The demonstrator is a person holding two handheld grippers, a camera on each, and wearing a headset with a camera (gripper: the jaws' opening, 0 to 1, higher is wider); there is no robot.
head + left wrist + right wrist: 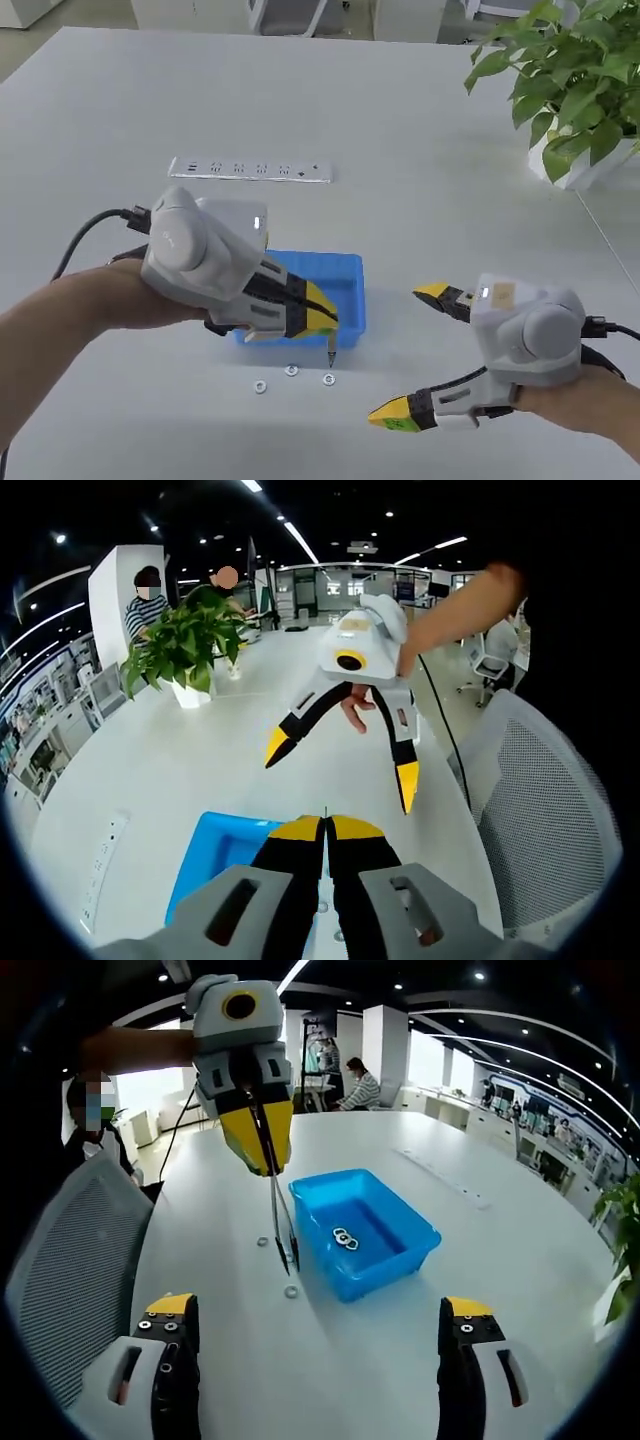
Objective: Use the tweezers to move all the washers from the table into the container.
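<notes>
My left gripper [322, 308] is shut on a pair of thin tweezers [331, 352], which point down at the table just in front of the blue container [350, 268]. Three small washers [291, 371] lie on the white table below it; the tweezer tips hover over the rightmost washer [329, 380]. In the right gripper view the tweezers [282, 1222] reach down beside the container [400, 1250], which holds a few washers [345, 1237]. Two washers [291, 1291] lie on the table there. My right gripper [408, 352] stands open and empty, to the right of the container.
A white power strip [250, 170] lies behind the container. A potted plant [570, 90] stands at the far right. A mesh chair [540, 810] sits off the table's near edge. People sit at the far end of the room.
</notes>
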